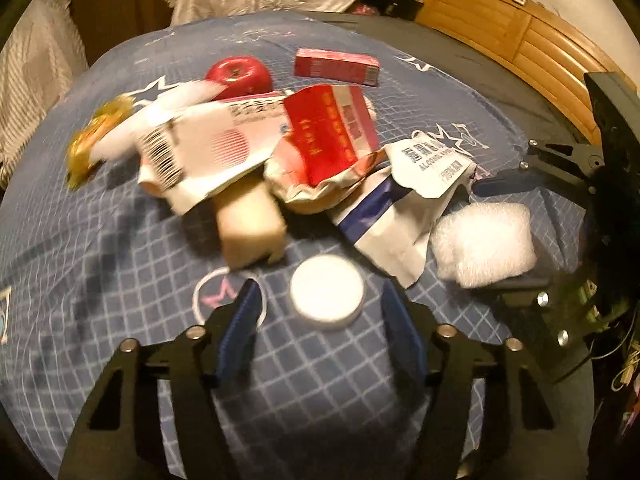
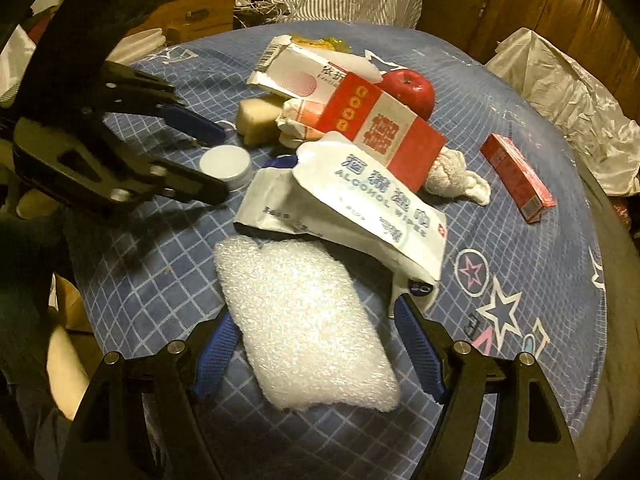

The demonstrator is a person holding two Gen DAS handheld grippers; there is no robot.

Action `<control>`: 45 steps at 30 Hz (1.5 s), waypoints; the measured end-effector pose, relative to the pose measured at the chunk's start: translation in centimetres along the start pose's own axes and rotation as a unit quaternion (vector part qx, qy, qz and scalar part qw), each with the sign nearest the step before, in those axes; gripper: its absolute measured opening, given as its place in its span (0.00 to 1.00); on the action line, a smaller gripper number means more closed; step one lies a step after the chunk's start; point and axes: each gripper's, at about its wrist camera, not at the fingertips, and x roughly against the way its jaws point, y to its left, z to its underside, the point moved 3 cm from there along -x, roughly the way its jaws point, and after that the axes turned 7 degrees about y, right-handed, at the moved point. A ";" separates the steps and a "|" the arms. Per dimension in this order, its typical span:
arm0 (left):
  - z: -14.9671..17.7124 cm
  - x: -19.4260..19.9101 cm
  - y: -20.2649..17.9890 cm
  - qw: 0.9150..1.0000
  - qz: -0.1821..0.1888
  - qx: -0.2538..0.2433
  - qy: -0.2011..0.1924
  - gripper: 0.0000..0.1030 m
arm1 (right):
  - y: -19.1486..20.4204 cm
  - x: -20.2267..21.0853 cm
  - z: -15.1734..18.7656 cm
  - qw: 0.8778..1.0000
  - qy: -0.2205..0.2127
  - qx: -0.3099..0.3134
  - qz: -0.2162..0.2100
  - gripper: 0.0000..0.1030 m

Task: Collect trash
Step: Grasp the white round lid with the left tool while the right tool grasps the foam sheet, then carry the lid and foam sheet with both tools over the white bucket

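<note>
A heap of trash lies on a blue checked cloth (image 1: pixel 120 272): a white alcohol wipes pack (image 2: pixel 360 208), a red and white carton (image 2: pixel 384 128), a white barcode box (image 1: pixel 208 148) and a beige sponge block (image 1: pixel 252 228). My left gripper (image 1: pixel 324 324) is open around a white round lid (image 1: pixel 327 298), with cloth showing between the lid and each pad. The right wrist view shows that left gripper (image 2: pixel 224 164) from the side. My right gripper (image 2: pixel 316 348) is shut on a white foam pad (image 2: pixel 304 320), its blue pads against both sides.
A red apple (image 1: pixel 240 74) and a small red box (image 1: pixel 336 66) lie behind the heap. A twisted white cloth (image 2: pixel 456 176) and a yellow wrapper (image 1: pixel 92 140) lie at its edges. A crumpled white plastic bag (image 2: pixel 568 92) sits by the table. Wooden drawers (image 1: pixel 520 32) stand behind.
</note>
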 end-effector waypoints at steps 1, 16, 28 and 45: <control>-0.1 -0.2 -0.2 1.000 -0.004 -0.002 0.000 0.51 | 0.1 -0.2 0.0 1.000 -0.001 0.001 -0.001 0.75; 3.5 3.4 0.1 0.996 -0.038 0.035 -0.078 0.37 | 1.2 4.7 3.0 0.977 -0.123 -0.168 0.036 0.58; 2.6 16.3 -1.9 0.955 -0.125 0.090 -0.253 0.38 | 4.6 16.0 1.1 0.897 -0.304 -0.269 0.174 0.59; 2.7 20.7 -4.1 0.927 -0.167 0.122 -0.313 0.38 | 6.7 22.5 1.3 0.856 -0.346 -0.294 0.247 0.59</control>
